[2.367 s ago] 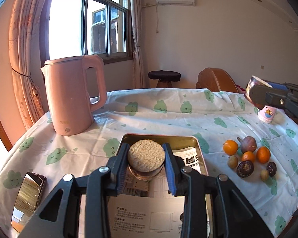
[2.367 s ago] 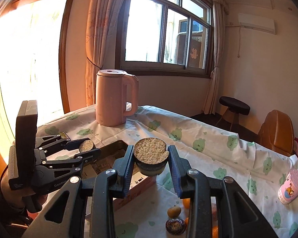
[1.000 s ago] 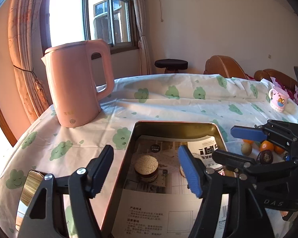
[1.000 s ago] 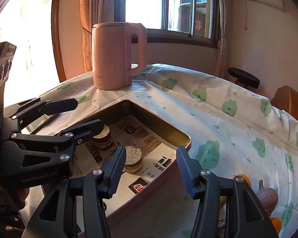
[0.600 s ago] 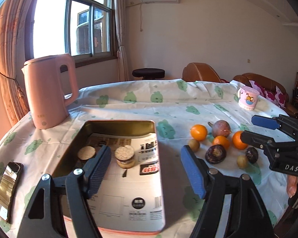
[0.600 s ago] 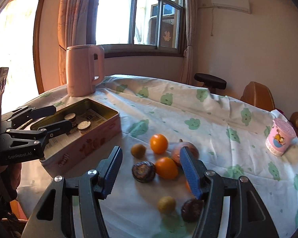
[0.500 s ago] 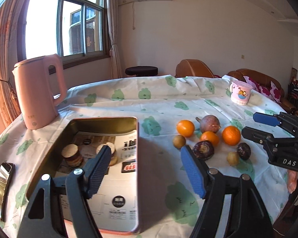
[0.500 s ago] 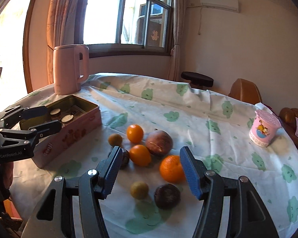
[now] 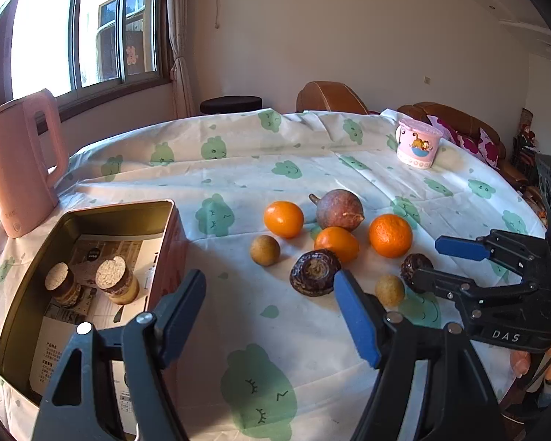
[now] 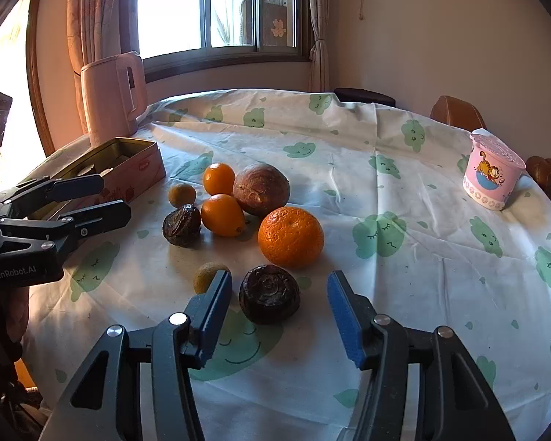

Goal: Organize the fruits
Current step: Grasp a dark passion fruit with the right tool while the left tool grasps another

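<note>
Fruit now fills both views, where a second ago I was looking down into the tin (image 9: pixel 92 217); my two cork-topped jars (image 9: pixel 115 284) stand inside it. I count nine pieces clustered on the tablecloth (image 10: pixel 385 294): three oranges (image 10: pixel 291 237), one large brown fruit (image 10: pixel 260 188), two dark wrinkled ones (image 10: pixel 269 293), two small tan ones (image 10: pixel 182 194), plus another partly hidden. My left gripper (image 9: pixel 272 312) hangs wide and empty beside the tin. My right gripper (image 10: pixel 277 305) has just been closing; its jaws stand apart around the nearest dark fruit without pressing it. Open cloth lies right of the pile, towards the pink cup (image 10: pixel 492 176).
</note>
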Action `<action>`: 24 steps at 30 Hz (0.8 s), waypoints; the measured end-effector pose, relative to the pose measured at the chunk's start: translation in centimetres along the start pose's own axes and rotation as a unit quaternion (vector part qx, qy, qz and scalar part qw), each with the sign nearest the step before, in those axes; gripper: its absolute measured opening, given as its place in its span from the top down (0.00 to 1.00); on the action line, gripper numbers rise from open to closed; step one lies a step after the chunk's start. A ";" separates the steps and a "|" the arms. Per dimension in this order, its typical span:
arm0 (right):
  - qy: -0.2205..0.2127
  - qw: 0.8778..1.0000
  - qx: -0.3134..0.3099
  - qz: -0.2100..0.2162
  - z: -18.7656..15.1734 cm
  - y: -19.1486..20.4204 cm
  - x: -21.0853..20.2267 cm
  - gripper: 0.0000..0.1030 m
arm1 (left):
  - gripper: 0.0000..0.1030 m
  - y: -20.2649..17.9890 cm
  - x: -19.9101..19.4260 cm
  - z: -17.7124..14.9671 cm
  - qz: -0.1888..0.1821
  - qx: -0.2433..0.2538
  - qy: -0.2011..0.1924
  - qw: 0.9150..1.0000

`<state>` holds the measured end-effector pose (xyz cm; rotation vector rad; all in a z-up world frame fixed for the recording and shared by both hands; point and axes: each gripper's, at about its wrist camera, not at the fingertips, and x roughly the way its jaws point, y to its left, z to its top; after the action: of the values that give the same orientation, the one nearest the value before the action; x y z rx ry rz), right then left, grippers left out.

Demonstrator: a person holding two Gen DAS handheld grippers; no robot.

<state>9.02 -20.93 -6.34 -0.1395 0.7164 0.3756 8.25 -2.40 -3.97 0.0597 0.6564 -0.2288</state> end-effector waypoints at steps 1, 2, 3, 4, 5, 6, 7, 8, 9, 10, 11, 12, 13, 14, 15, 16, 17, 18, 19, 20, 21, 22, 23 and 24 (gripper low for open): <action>0.004 1.000 0.001 0.002 0.0 -0.1 0.1 0.48 | 0.27 -0.2 0.2 0.1 0.001 0.003 0.002 1.000; 0.009 1.000 0.003 0.001 0.0 -0.1 0.3 0.49 | 0.27 -0.4 0.4 0.2 0.000 0.007 0.004 1.000; 0.014 1.000 0.003 0.001 0.1 -0.1 0.6 0.50 | 0.27 -0.6 0.8 0.3 -0.002 0.011 0.009 1.000; 0.021 1.000 0.002 0.003 0.1 -0.1 0.8 0.50 | 0.27 -0.7 1.2 0.3 -0.004 0.012 0.015 1.000; 0.026 1.000 0.000 0.006 0.1 0.0 1.0 0.52 | 0.27 -0.8 1.6 0.4 -0.006 0.014 0.024 1.000; 0.034 0.999 -0.002 0.010 0.2 0.0 1.3 0.56 | 0.27 -1.0 2.0 0.5 -0.009 0.018 0.032 0.999; 0.040 0.999 -0.003 0.014 0.2 0.0 1.6 0.59 | 0.27 -1.2 2.3 0.6 -0.013 0.022 0.037 0.999; 0.045 0.999 0.000 0.019 0.3 0.0 1.8 0.62 | 0.27 -1.4 2.6 0.6 -0.017 0.026 0.041 0.999; 0.047 0.999 0.003 0.023 0.3 -0.2 1.9 0.62 | 0.27 -1.5 2.8 0.7 -0.017 0.028 0.045 0.998; 0.047 0.999 0.007 0.027 0.3 -0.4 1.9 0.62 | 0.28 -1.7 3.1 0.8 -0.016 0.032 0.049 0.998; 0.047 0.998 0.010 0.030 0.3 -0.5 1.9 0.62 | 0.28 -1.9 3.3 0.8 -0.020 0.038 0.053 0.998; 0.046 0.998 0.012 0.032 0.3 -0.6 1.9 0.62 | 0.28 -2.2 3.6 0.8 -0.025 0.044 0.059 0.997; 0.044 0.999 0.012 0.029 0.3 -0.6 1.8 0.62 | 0.28 -2.5 3.9 0.8 -0.029 0.049 0.067 0.996; 0.040 0.999 0.011 0.025 0.3 -0.5 1.7 0.62 | 0.28 -2.6 4.2 0.8 -0.030 0.049 0.073 0.996; 0.038 0.999 0.009 0.022 0.3 -0.5 1.6 0.62 | 0.29 -2.6 4.5 0.9 -0.032 0.049 0.077 0.995; 0.038 0.999 0.008 0.019 0.4 -0.4 1.6 0.62 | 0.30 -2.7 4.8 1.0 -0.036 0.048 0.082 0.995; 0.039 0.999 0.006 0.017 0.4 -0.4 1.7 0.62 | 0.34 -2.7 5.2 1.0 -0.040 0.045 0.091 0.994; 0.038 0.999 0.006 0.017 0.5 -0.4 1.7 0.62 | 0.42 -2.6 5.6 1.1 -0.042 0.042 0.098 0.993; 0.038 0.999 0.006 0.017 0.5 -0.4 1.7 0.62 | 0.45 -2.6 5.9 1.1 -0.047 0.040 0.104 0.993; 0.039 0.999 0.007 0.017 0.5 -0.5 1.8 0.62 | 0.49 -2.6 6.1 1.1 -0.053 0.038 0.111 0.992; 0.040 0.999 0.006 0.018 0.5 -0.5 1.8 0.62 | 0.51 -2.5 6.4 1.1 -0.057 0.034 0.117 0.991; 0.040 0.999 0.005 0.018 0.5 -0.4 1.8 0.62 | 0.52 -2.3 6.4 1.1 -0.061 0.028 0.117 0.991; 0.040 0.999 0.005 0.018 0.5 -0.4 1.8 0.62 | 0.58 -2.1 6.4 1.1 -0.065 0.022 0.114 0.991; 0.040 0.999 0.003 0.016 0.5 -0.4 1.8 0.62 | 0.58 -2.0 6.3 1.1 -0.065 0.020 0.114 0.991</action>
<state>10.76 -20.62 -7.17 -0.1376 0.8001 0.4004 13.30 -5.73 -6.95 0.0814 0.8841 -0.3646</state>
